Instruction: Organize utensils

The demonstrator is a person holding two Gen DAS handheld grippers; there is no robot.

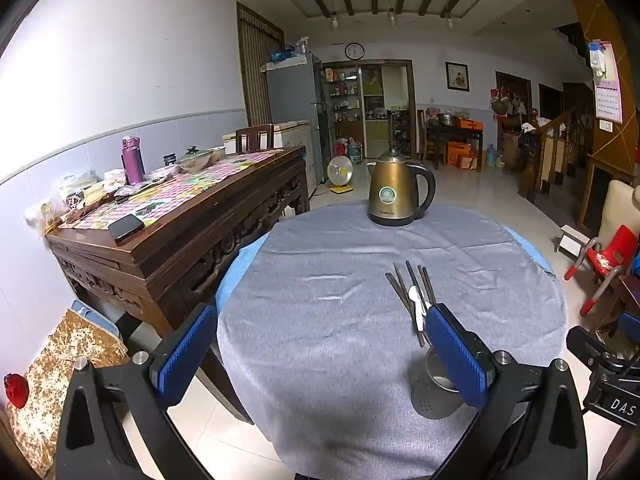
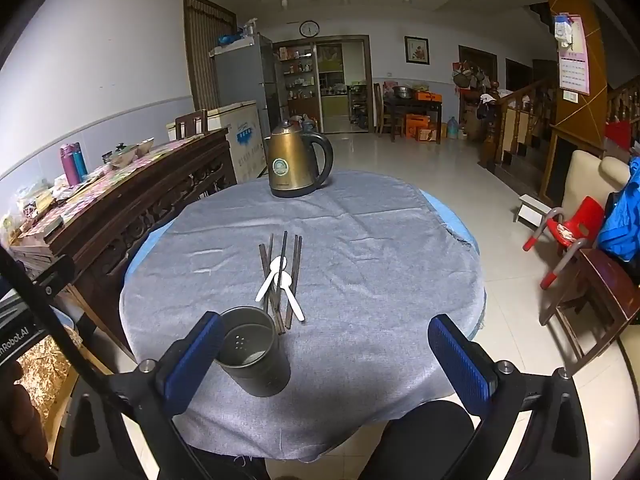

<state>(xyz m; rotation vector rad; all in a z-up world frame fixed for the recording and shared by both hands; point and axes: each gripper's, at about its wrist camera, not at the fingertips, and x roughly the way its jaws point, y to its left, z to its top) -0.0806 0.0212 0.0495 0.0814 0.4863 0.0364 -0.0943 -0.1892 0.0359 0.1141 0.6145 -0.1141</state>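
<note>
Several dark chopsticks (image 2: pixel 280 276) and two white plastic spoons (image 2: pixel 276 274) lie in a loose pile on the grey cloth of the round table (image 2: pixel 360 264). An empty metal utensil cup (image 2: pixel 254 354) with a perforated bottom stands upright just in front of them. My right gripper (image 2: pixel 330 354) hangs open above the table's near edge, its left finger beside the cup's rim, nothing between the pads. In the left wrist view the chopsticks (image 1: pixel 408 296) and a spoon (image 1: pixel 416 306) show; the cup (image 1: pixel 436 384) is partly hidden behind a finger. My left gripper (image 1: pixel 320 352) is open and empty.
A brass-coloured electric kettle (image 2: pixel 298 160) stands at the table's far edge. A carved wooden sideboard (image 1: pixel 172 220) cluttered with bottles, dishes and a phone runs along the left. A red child's chair (image 2: pixel 568 232) and wooden furniture stand to the right on the tiled floor.
</note>
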